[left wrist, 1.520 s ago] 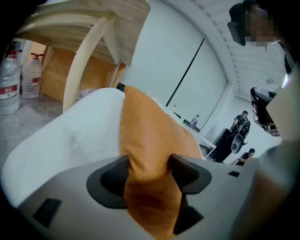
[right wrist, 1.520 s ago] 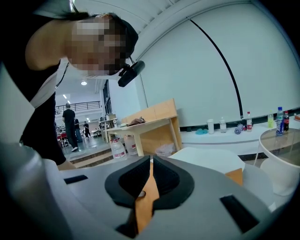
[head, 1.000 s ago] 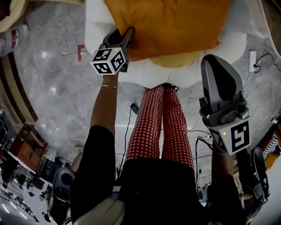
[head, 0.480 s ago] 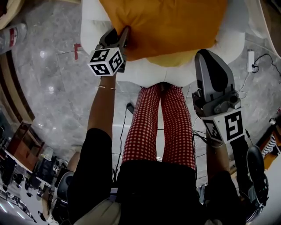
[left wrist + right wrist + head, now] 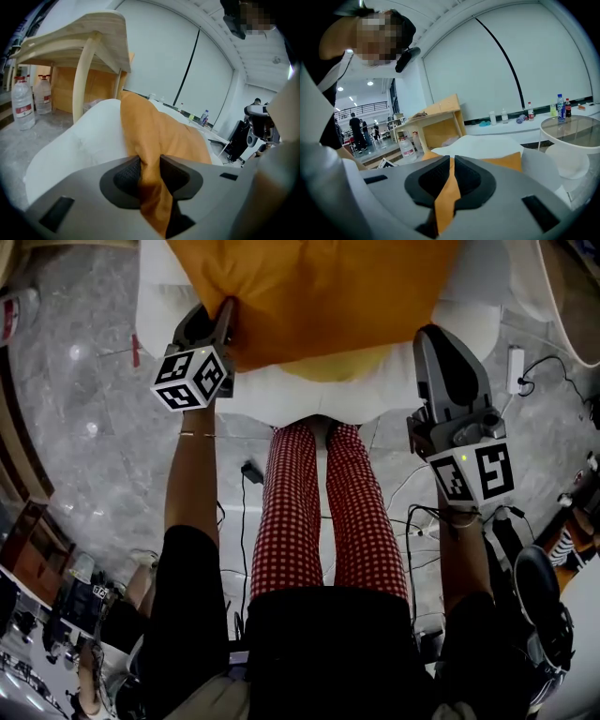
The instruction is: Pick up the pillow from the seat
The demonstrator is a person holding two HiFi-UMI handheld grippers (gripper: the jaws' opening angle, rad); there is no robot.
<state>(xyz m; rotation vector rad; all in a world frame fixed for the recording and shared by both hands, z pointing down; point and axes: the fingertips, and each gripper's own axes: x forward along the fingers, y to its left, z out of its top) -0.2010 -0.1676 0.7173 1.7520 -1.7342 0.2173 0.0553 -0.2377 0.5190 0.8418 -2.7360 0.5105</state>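
Left tongs (image 5: 214, 320) pinch the one pillow (image 5: 309, 296); right tongs (image 5: 436, 338) closed.

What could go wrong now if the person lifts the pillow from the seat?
1. The left tool pinches only a thin fold at the edge of the orange pillow; the fabric may slip out.
2. The right tool is shut beside the pillow, seemingly not gripping it, so a lift could be one-sided and the pillow could sag or twist.

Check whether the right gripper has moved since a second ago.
Yes: the right gripper moved up-frame toward the seat, judged against the floor's white power strip.
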